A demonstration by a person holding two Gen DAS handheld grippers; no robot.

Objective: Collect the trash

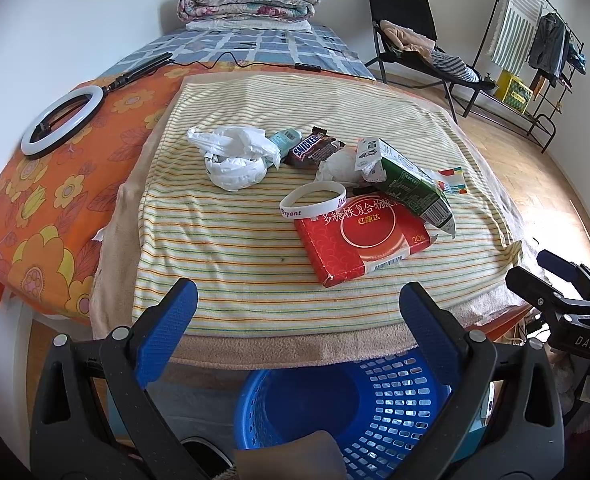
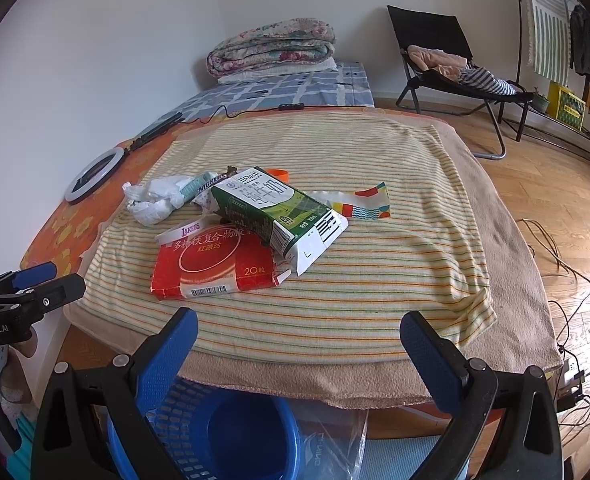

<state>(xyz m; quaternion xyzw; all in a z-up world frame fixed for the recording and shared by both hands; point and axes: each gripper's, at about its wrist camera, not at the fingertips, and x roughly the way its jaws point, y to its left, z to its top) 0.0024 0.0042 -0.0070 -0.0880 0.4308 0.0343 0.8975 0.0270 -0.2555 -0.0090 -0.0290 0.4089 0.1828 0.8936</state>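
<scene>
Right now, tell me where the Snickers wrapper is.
In the left wrist view, the Snickers wrapper lies on the striped cloth, between the crumpled white bag and the green carton.

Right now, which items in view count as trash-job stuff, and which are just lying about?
Job:
crumpled white bag
Snickers wrapper
green milk carton
red box
blue basket

Lying about:
ring light
white wristband, possibly
folded quilt
folding chair

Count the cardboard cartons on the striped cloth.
2. The red box lies flat nearest the basket; the green milk carton leans across its far right corner. Smaller ones could be hidden behind the pile.
</scene>
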